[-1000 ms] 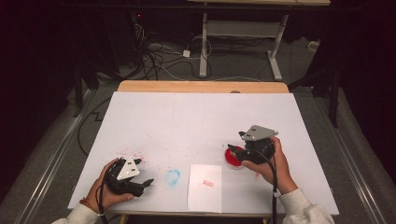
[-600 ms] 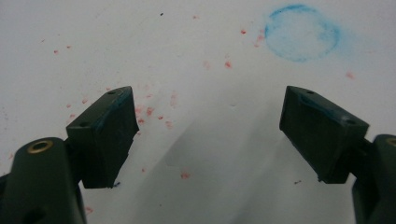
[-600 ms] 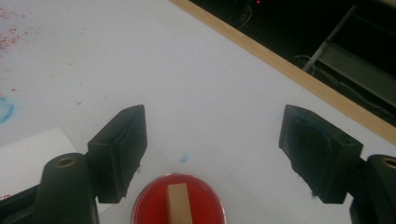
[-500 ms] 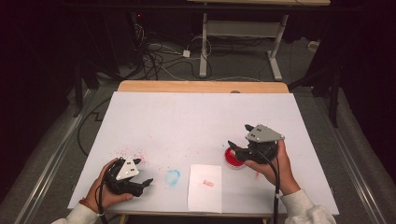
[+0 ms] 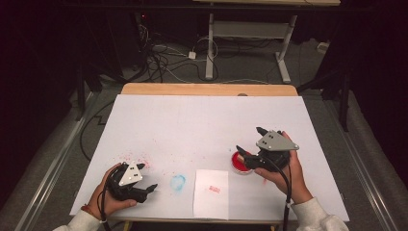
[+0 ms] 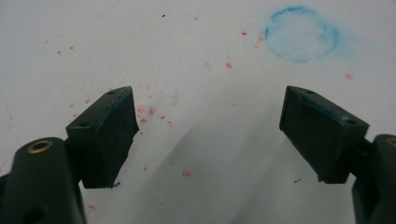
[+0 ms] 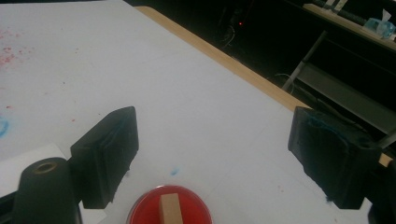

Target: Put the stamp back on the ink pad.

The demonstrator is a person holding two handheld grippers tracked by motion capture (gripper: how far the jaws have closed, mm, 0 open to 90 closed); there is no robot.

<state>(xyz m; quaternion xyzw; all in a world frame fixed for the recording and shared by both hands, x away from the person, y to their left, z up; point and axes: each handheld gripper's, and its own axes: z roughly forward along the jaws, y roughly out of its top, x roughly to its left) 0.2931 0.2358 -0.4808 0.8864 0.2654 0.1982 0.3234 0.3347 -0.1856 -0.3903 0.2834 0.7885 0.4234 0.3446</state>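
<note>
High view: right tool [image 5: 248, 143] has just opened wide, lifted off the wooden stamp [image 7: 170, 208]; left tool [image 5: 146, 188] wide.

Wooden stamp [image 7: 170, 208] upright in round red ink pad [image 5: 240, 162], right of paper

No legible text, label, brand or number anywhere; small red stamped mark [image 5: 214, 189] on the white sheet of paper [image 5: 210, 202] in the high view, too small and blurred to read; blue ring-shaped smear [image 6: 301, 34] on the table cover, a stain, no lettering; red specks [image 6: 149, 111] scattered nearby, no characters.
</note>
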